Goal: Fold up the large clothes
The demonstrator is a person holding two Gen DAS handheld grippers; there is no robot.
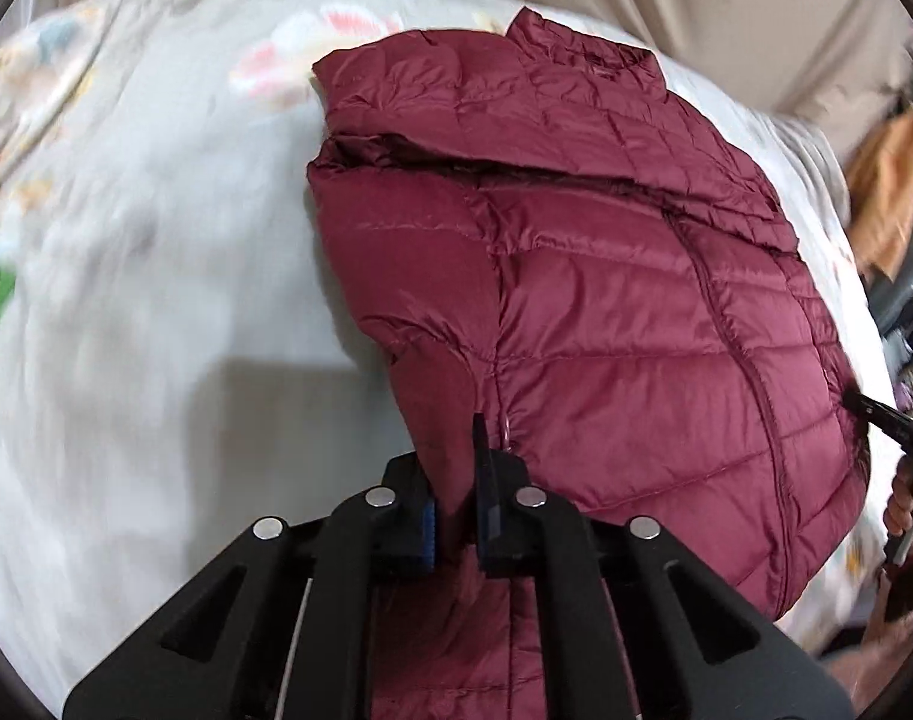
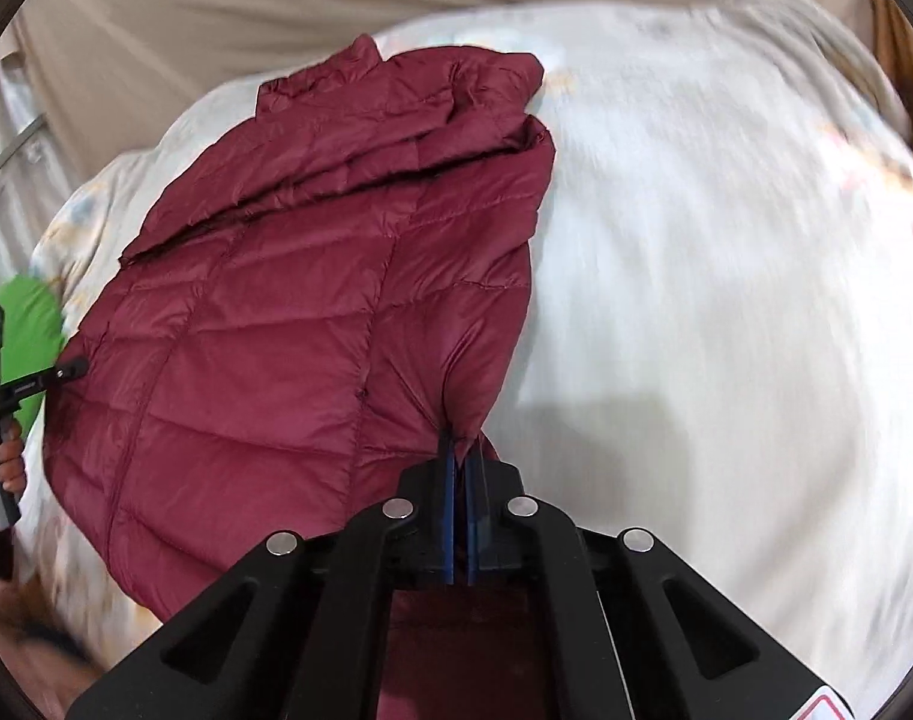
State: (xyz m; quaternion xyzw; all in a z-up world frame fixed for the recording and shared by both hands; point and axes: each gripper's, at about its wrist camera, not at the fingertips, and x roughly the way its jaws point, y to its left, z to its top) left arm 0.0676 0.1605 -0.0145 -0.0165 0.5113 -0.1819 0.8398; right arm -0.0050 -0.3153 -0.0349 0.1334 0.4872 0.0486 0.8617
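A pale floral bedspread [image 1: 144,276] is spread over the bed, w/ one maroon quilted puffer jacket [image 1: 606,312] laid on it, sleeves already tucked across the upper body, collar at the far end. The hem corners are pinched: left gripper [image 1: 459,516] is clamped narrow on the near-left corner, right gripper [image 2: 459,516] is clamped nearly flat on the near-right corner. Judged step: hem to be lifted and carried toward the collar. For a clean fold, both corners should be raised evenly, fabric kept taut betw. grippers, hem edge laid square to the shoulders, slippery shell not let slide. Count: 1 bedspread, 1 jacket, 2 grippers, 1 green item [image 2: 27,324] at the bed edge, unidentifiable.
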